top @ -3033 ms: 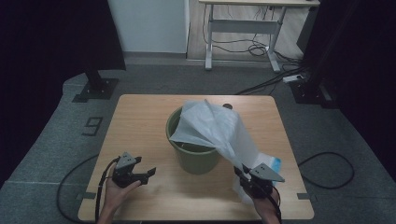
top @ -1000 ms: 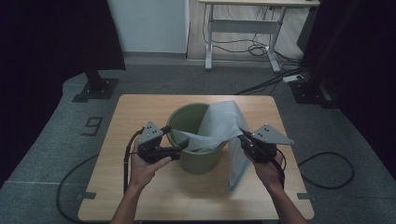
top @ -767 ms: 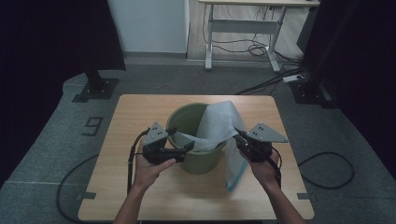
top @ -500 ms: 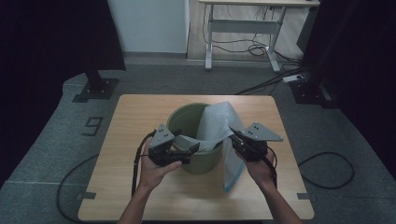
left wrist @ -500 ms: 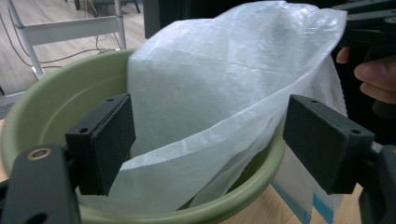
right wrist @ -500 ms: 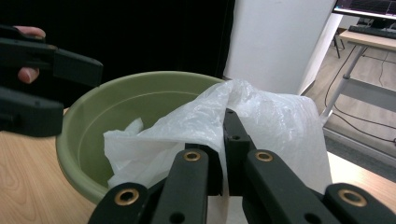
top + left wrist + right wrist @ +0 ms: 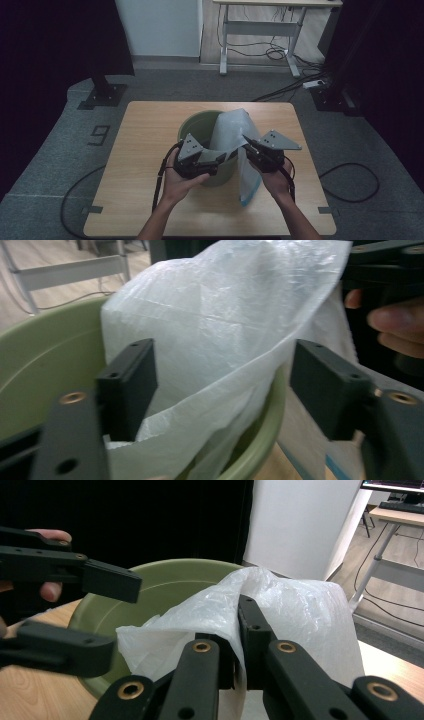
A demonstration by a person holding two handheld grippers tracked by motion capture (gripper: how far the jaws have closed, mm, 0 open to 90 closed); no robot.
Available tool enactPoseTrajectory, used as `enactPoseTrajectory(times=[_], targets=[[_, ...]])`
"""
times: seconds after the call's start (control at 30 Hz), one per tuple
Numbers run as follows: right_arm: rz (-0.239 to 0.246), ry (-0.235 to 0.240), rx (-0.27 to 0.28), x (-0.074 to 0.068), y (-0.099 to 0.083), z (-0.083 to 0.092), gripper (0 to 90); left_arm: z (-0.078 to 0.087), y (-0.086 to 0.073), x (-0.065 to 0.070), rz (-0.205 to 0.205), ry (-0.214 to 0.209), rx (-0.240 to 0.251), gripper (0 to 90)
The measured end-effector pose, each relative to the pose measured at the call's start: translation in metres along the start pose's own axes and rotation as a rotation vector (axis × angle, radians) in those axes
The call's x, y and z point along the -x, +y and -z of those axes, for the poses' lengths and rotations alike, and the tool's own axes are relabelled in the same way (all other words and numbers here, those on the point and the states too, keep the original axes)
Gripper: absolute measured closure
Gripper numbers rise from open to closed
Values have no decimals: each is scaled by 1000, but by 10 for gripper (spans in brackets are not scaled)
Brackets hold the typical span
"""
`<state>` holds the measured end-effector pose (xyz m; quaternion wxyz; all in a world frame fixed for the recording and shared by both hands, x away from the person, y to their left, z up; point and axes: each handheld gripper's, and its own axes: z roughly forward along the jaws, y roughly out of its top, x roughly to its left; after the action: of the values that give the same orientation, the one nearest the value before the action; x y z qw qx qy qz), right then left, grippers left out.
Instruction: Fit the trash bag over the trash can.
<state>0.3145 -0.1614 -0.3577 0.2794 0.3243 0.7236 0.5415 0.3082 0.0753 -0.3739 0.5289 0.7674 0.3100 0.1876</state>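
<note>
An olive-green bucket (image 7: 196, 126) stands mid-table with a white plastic bag (image 7: 231, 131) draped over its right rim, half inside and half hanging outside. My right gripper (image 7: 248, 145) is shut on the bag's upper edge; in the right gripper view the jaws (image 7: 239, 630) pinch a fold of the bag (image 7: 300, 610) above the bucket (image 7: 165, 587). My left gripper (image 7: 218, 161) is at the bucket's near rim. In the left gripper view its jaws (image 7: 225, 375) straddle the bag's edge (image 7: 220, 325). They have just been closing but stand apart, not pressing the film.
The wooden table (image 7: 145, 150) has bare room left and in front of the bucket. Cables trail from both grippers over the near edge. A desk frame (image 7: 260, 35) and floor cables stand beyond the table.
My left hand has slid right along the bucket's near rim to the bag, and its jaws have narrowed around the bag's edge. The right gripper has kept its grip, barely moving.
</note>
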Motion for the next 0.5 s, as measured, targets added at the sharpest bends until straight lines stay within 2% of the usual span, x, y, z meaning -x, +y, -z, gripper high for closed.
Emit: enactPoseTrajectory(times=[0.13,0.2,0.33,0.43,0.5], targets=[[2,-6,11,0,0,6,853,-6,-3,6,-16,-30,-18,306],[-12,-9,5,4,-1,6,853,-8,-4,9,-19,-37,-18,301],[-42,5,3,8,-2,2,853,-16,-4,13,-30,-30,-24,313],[-49,17,6,6,-4,0,853,-22,-3,15,-33,-17,-27,363],[-51,22,8,5,-4,-1,848,-24,-2,17,-29,-25,-24,442]])
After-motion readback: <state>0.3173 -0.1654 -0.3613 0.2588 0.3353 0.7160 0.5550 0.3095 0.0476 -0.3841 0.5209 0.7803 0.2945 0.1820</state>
